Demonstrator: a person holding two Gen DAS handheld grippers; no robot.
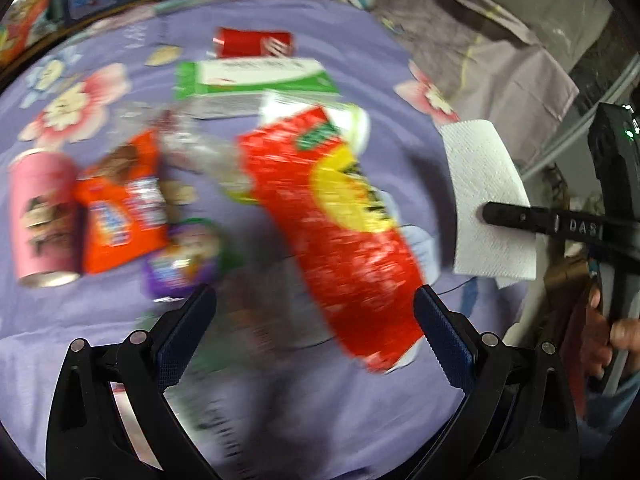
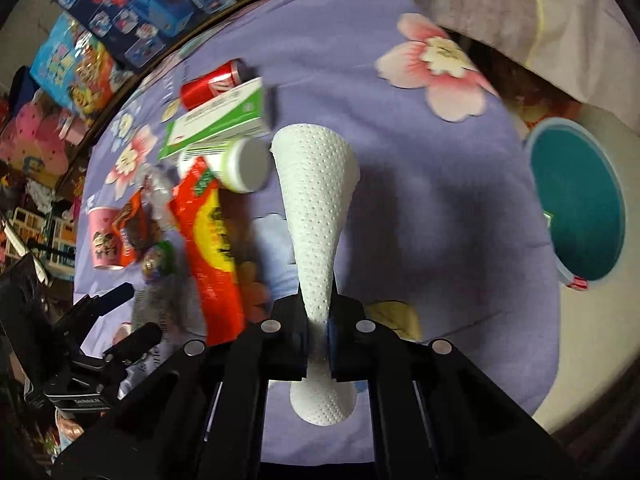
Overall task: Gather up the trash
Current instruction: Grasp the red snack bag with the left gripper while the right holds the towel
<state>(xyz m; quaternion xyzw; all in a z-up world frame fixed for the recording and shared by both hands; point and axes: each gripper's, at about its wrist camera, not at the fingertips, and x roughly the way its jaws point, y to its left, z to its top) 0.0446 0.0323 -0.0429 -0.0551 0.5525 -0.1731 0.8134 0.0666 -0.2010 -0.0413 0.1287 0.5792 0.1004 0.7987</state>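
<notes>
Plainly white dimpled paper towel (image 2: pixel 316 216), folded.

The left black two-finger gripper (image 1: pixel 316 312) points steeply down, its blue-padded jaws spread wide with nothing pressed between them. The right black two-finger gripper (image 2: pixel 318 336), just right of the left one, is clamped tight on a white embossed paper towel (image 2: pixel 316 184); a hand (image 1: pixel 604 336) grasps its handle.

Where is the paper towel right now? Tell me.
The paper towel is pinched in the right gripper, held above the purple floral cloth, between the red snack bag and the teal bin.
</notes>
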